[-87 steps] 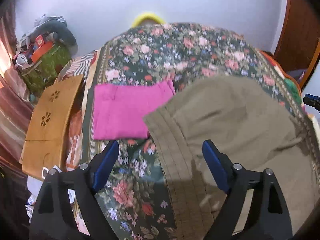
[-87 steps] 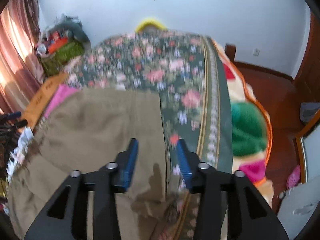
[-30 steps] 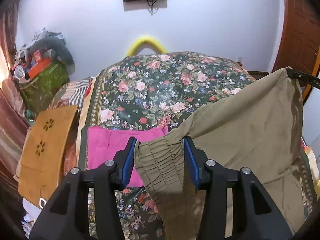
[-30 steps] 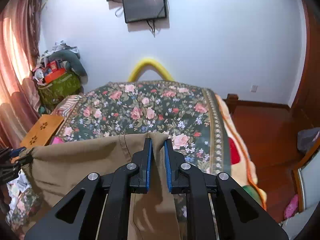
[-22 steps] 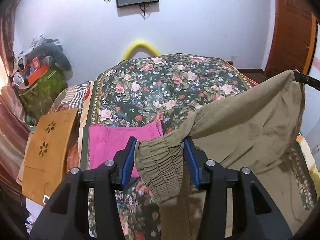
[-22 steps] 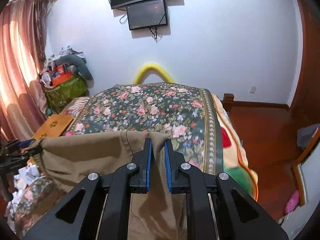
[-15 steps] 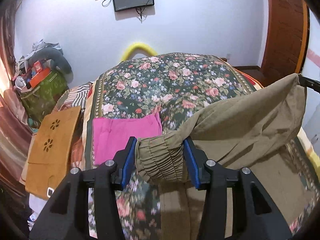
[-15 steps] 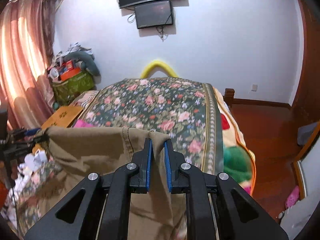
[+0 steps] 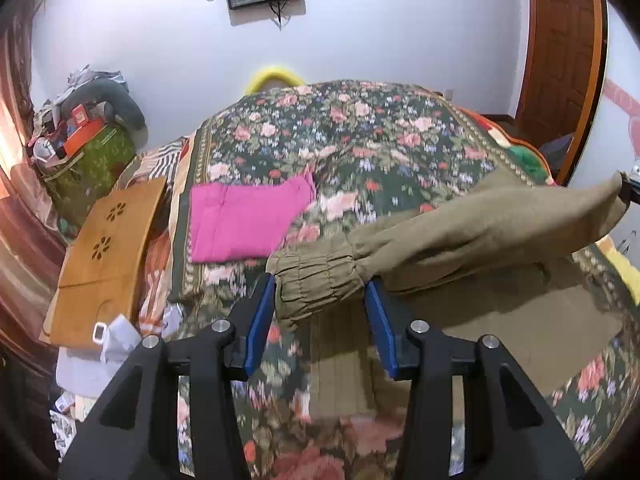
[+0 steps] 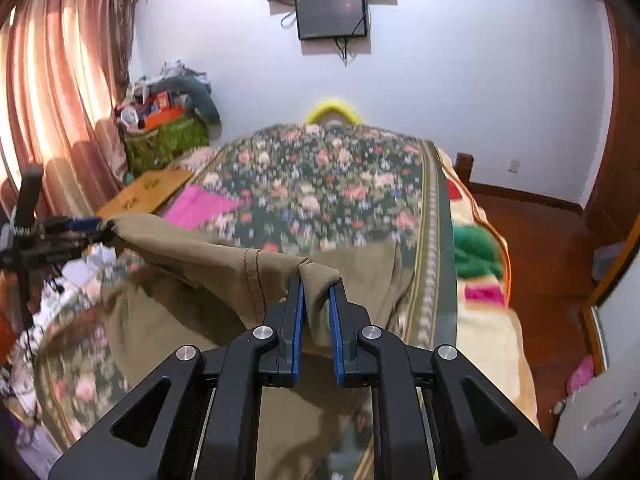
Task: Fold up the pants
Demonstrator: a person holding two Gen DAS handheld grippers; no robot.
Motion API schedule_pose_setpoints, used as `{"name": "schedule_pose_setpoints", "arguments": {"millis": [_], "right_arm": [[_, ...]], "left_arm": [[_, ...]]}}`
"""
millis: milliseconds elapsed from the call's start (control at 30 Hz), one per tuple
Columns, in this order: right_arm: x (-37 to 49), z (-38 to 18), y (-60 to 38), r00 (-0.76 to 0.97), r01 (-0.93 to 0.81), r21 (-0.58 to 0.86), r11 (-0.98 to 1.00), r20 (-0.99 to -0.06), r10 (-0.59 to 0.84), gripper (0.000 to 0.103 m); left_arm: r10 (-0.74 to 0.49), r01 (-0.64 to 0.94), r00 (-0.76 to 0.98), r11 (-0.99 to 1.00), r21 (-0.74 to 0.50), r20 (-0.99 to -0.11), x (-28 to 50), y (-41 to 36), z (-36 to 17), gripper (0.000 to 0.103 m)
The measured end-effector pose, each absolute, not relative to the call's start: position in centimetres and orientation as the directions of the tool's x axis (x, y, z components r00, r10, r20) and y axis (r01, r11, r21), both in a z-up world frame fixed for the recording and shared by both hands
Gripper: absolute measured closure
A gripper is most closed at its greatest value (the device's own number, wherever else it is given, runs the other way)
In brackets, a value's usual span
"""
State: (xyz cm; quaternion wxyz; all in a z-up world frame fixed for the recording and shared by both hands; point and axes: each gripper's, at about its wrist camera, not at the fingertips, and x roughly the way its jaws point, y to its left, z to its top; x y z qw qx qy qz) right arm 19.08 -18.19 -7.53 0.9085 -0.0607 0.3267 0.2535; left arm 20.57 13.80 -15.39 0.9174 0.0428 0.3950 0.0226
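Note:
Olive-khaki pants (image 9: 460,236) hang stretched between my two grippers above the floral bed. My left gripper (image 9: 320,300) is shut on the gathered elastic waistband (image 9: 316,280). My right gripper (image 10: 317,300) is shut on the other corner of the pants (image 10: 224,268). The lower part of the pants lies on the bedspread (image 9: 520,312). In the right wrist view the left gripper (image 10: 76,226) shows at the far left holding its corner.
A folded pink garment (image 9: 240,220) lies on the floral bedspread (image 9: 360,140) at the left. A wooden lap tray (image 9: 104,248) rests off the bed's left side. A green basket of clutter (image 10: 164,140) stands by the curtain. A wooden door (image 9: 560,40) is at the right.
Both grippers closed on the pants and lifted them off the bed. Over the last second they have lowered and the held edge now sags closer to the bedspread.

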Motion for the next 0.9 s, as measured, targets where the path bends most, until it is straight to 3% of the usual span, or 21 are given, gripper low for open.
{"name": "schedule_pose_setpoints", "arguments": {"millis": [367, 667, 733, 800, 900], "right_arm": [[15.2, -13.6, -18.2, 0.568, -0.5, 0.063, 0.864, -0.729, 0.382, 0.092], [12.8, -14.5, -19.1, 0.545, -0.478, 0.082, 0.875, -0.753, 0.368, 0.086], [12.1, -14.1, -19.2, 0.54, -0.483, 0.086, 0.872, -0.755, 0.373, 0.083], [11.6, -13.7, -19.2, 0.546, -0.486, 0.087, 0.87, -0.746, 0.38, 0.075], [10.9, -12.7, -19.0, 0.564, -0.497, 0.09, 0.863, -0.723, 0.4, 0.062]], "left_arm": [[0.063, -0.002, 0.625, 0.997, 0.08, -0.778, 17.4, 13.6, -19.2, 0.058], [0.08, -0.016, 0.608, 0.996, 0.089, -0.79, 15.6, 13.7, -19.5, 0.058], [0.101, -0.023, 0.602, 0.994, 0.109, -0.792, 15.3, 13.7, -19.1, 0.054], [0.119, -0.026, 0.607, 0.991, 0.13, -0.786, 14.9, 13.5, -18.6, 0.037], [0.13, -0.014, 0.631, 0.988, 0.156, -0.765, 14.3, 12.8, -17.5, 0.021]]}}
